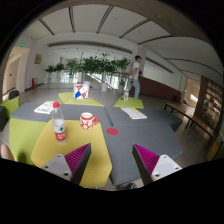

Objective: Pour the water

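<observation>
A clear water bottle (59, 122) with a red cap and a red label stands upright on the yellow part of the table (50, 148), ahead of my left finger. A red-and-white cup (88, 120) stands to the right of the bottle, on the grey part. A small red disc (113, 131) lies flat on the grey top further right. My gripper (112, 160) is open and empty, its magenta pads (79, 158) wide apart. It is well short of the bottle and cup.
A red-white-blue box (81, 91) stands on the far yellow section. White papers lie at the far left (44, 107) and far right (135, 113). A person (135, 77) stands beyond the table by green plants (92, 66). Benches (184, 112) stand at the right.
</observation>
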Demonstrator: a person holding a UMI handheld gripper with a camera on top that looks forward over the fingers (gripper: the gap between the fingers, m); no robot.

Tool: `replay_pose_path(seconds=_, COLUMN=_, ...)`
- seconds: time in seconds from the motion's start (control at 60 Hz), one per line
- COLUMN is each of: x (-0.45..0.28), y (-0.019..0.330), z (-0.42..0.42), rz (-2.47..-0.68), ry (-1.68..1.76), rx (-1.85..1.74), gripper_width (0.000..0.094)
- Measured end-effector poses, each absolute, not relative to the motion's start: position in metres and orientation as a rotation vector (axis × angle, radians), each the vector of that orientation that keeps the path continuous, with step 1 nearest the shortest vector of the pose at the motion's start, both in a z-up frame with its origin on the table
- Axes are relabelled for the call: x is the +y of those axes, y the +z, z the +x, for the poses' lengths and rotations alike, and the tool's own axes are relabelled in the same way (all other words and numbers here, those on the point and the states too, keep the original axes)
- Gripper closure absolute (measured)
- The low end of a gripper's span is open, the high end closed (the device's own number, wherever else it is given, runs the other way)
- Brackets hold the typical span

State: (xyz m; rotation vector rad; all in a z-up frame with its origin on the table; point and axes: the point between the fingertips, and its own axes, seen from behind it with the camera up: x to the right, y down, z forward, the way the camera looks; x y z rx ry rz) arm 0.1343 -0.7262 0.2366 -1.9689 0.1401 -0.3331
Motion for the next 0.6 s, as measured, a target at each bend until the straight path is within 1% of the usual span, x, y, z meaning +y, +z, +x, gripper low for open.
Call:
replay_pose_path(seconds=0.017, x=-0.739, y=0.238, z=0.134, rz=-1.971, ry=-0.335, rx=0.139, gripper_width=0.0079)
replay_pose_path(seconds=0.133, x=-0.743, y=0.226, z=0.130, rz=-1.989, ry=-0.334, rx=0.126, gripper_width=0.0077)
replay_pose_path(seconds=0.317, x=-0.748, y=0.191, z=0.082, rz=-2.010, ry=-0.234, rx=0.064, gripper_width=0.0075)
replay_pose_path(seconds=0.45, x=-0.714, y=0.175, z=0.022, rz=-1.994, ry=-0.136, rx=-0.003, gripper_width=0.0078)
replay_pose_path(seconds=0.6, x=-0.650, y=0.175, z=-0.035, rz=-1.938, ry=-0.046, rx=-0.015, gripper_width=0.0081)
